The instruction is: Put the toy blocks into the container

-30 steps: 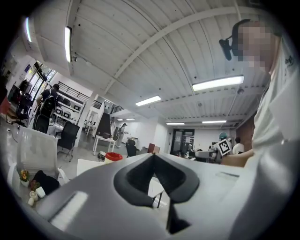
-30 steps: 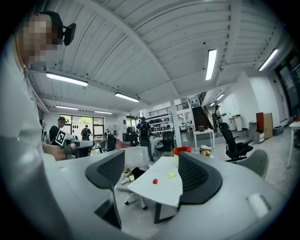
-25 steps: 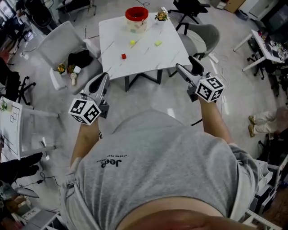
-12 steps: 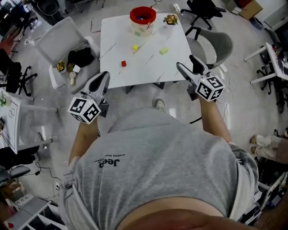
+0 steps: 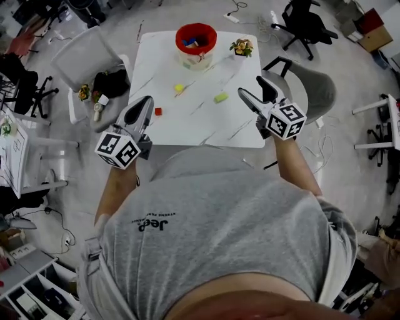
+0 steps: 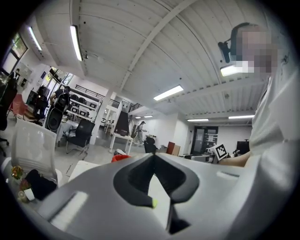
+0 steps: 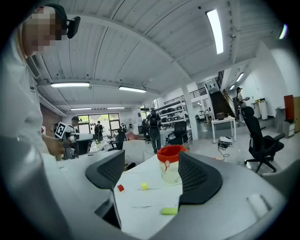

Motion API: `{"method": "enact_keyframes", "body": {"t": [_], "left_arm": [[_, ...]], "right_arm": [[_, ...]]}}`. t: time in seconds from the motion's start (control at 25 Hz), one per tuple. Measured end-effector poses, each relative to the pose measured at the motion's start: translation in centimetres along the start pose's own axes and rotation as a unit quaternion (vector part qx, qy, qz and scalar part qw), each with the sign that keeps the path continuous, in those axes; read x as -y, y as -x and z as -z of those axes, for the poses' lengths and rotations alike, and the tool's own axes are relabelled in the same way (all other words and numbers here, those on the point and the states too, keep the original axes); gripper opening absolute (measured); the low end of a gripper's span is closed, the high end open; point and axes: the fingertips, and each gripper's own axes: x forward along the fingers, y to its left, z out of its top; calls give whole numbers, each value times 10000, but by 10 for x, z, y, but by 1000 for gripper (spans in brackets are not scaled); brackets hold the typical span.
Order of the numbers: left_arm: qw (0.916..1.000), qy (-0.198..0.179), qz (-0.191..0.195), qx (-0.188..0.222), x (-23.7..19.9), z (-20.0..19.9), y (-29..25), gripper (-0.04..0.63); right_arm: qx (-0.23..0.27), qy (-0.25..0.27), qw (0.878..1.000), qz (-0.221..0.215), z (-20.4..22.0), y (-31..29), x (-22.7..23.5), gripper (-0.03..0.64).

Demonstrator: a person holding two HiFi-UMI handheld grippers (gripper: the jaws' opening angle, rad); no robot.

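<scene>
A white table (image 5: 187, 128) carries a red-rimmed container (image 5: 195, 42) at its far edge, with coloured blocks inside. Loose on the tabletop lie a yellow block (image 5: 179, 88), a green block (image 5: 220, 97) and a red block (image 5: 158, 111). My left gripper (image 5: 143, 105) is over the table's front left corner, its jaws together with nothing in them. My right gripper (image 5: 250, 87) is over the front right part, open and empty. The right gripper view looks between the jaws (image 7: 151, 164) at the container (image 7: 169, 161) and at the red block (image 7: 121, 188), yellow block (image 7: 144, 186) and green block (image 7: 169, 211).
A small potted plant (image 5: 241, 47) stands right of the container. A white chair (image 5: 87, 59) with a dark bag and small items is left of the table; a grey chair (image 5: 312, 81) is at its right. A black office chair (image 5: 306, 19) stands farther back.
The table has come much nearer as the person walked up to it. Both grippers, earlier over the floor short of it, now reach over its front edge. Neither gripper's jaws changed.
</scene>
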Motion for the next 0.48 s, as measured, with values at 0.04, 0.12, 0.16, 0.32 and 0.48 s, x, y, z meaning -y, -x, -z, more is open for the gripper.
{"method": "enact_keyframes", "body": {"t": [0.04, 0.12, 0.16, 0.32, 0.48], "left_arm": [[10000, 0, -22, -17, -2, 0, -9, 58], [10000, 1, -37, -70, -7, 2, -24, 58], [10000, -7, -28, -90, -10, 4, -29, 58], [9999, -10, 102, -84, -29, 9, -44, 58], [9990, 11, 420, -127, -55, 12, -55, 58]], "right_arm": [[-28, -3, 10000, -16, 1, -5, 9, 337], [-82, -53, 10000, 8, 6, -15, 25, 337], [-108, -74, 9999, 31, 8, -20, 30, 337], [-206, -57, 9996, 182, 17, -39, 39, 337], [-419, 29, 9980, 469, 27, -60, 36, 337]]}}
